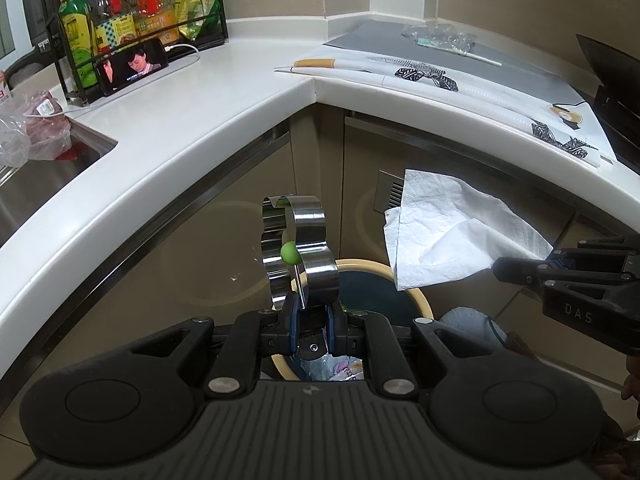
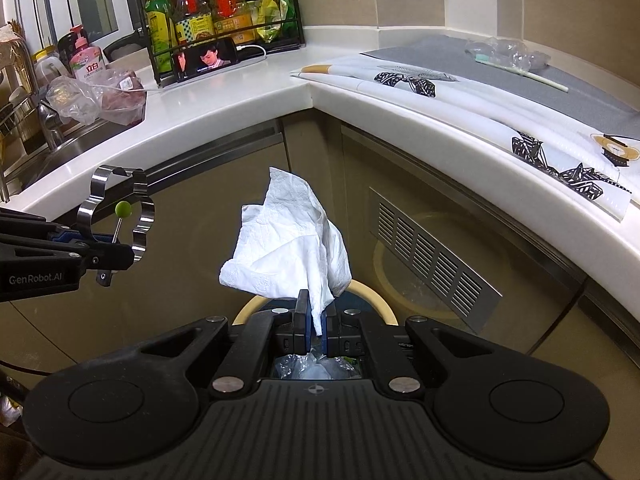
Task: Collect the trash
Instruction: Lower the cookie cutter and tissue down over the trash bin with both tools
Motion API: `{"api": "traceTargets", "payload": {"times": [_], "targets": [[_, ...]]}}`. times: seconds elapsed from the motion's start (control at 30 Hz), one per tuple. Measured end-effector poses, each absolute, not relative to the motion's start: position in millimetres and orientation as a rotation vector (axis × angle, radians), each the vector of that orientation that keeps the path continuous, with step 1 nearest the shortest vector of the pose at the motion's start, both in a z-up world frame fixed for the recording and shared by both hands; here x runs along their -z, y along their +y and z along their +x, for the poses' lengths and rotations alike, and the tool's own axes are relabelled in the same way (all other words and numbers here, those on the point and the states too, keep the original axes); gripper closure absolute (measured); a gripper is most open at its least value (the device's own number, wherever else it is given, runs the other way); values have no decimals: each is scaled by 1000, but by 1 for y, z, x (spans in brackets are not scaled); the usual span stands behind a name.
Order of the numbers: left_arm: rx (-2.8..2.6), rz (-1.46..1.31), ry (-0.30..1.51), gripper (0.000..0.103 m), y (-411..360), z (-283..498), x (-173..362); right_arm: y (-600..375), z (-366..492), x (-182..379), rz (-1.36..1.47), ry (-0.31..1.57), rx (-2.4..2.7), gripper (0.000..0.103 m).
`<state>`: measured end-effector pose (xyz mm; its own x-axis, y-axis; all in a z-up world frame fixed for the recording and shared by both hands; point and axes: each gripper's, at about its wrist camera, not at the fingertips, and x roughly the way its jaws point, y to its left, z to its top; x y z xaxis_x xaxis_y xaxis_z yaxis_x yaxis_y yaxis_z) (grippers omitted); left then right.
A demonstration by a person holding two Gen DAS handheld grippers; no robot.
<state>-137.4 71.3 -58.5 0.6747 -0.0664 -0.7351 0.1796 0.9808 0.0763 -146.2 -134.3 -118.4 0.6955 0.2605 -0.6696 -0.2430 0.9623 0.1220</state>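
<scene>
My left gripper is shut on the base of a shiny flower-shaped metal ring mould with a green knob on a thin stem. The mould stands upright above the pads. My right gripper is shut on a crumpled white paper tissue that sticks up from its pads. Both hang over a trash bin with a beige rim on the floor, with plastic scraps inside. In the left wrist view the tissue and right gripper are to the right. In the right wrist view the mould is at the left.
A white L-shaped countertop curves around above the bin. On it are a phone playing a video, a bottle rack, a patterned mat and crumpled clear plastic. A sink with bagged meat is left. A vent grille fronts the cabinet.
</scene>
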Motion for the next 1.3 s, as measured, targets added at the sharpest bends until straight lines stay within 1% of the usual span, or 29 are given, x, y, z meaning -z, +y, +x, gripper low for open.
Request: {"api": "traceTargets", "payload": {"times": [1.3], "targets": [[125,93,886,89,70,-113,73,-130,-125,138,18,830,-297,98]]}}
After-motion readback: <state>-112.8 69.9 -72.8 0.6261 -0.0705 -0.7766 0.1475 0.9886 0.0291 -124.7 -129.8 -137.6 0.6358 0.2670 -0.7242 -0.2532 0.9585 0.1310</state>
